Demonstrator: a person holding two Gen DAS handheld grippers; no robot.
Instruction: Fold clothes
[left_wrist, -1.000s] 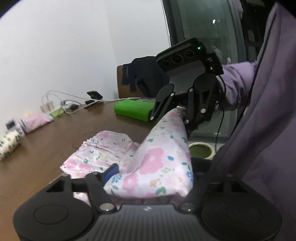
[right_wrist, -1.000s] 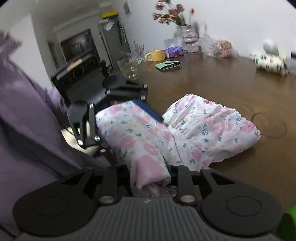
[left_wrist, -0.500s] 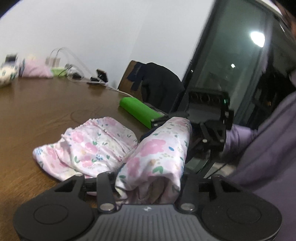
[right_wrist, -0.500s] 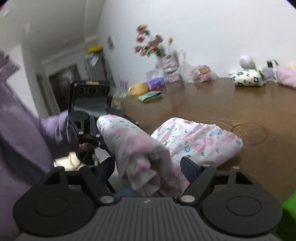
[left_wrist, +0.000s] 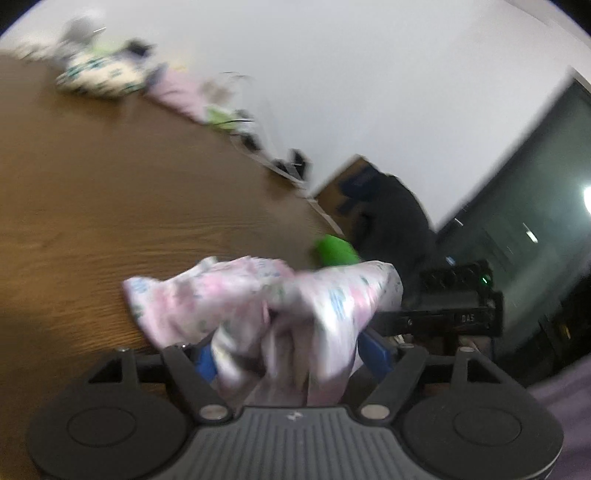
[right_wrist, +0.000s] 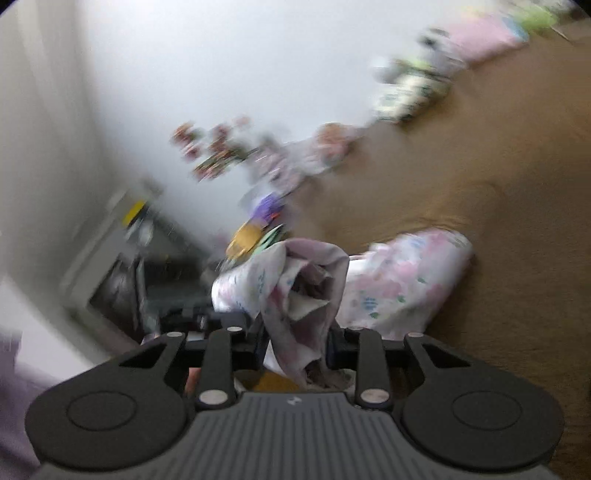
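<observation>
We span the floral garment (left_wrist: 266, 295) between us: left gripper (left_wrist: 284, 354) opening around it, right gripper (right_wrist: 295, 339) closing on its bunched end

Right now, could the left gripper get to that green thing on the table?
Probably not yet. The left gripper has the flowery cloth bunched between its opening jaws, and that cloth lies heaped between it and the green thing on the wooden table.

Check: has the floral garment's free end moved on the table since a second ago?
Cannot tell. The floral garment sits nearer the green roll in the left wrist view, but the camera itself rolled and both views are blurred.
</observation>
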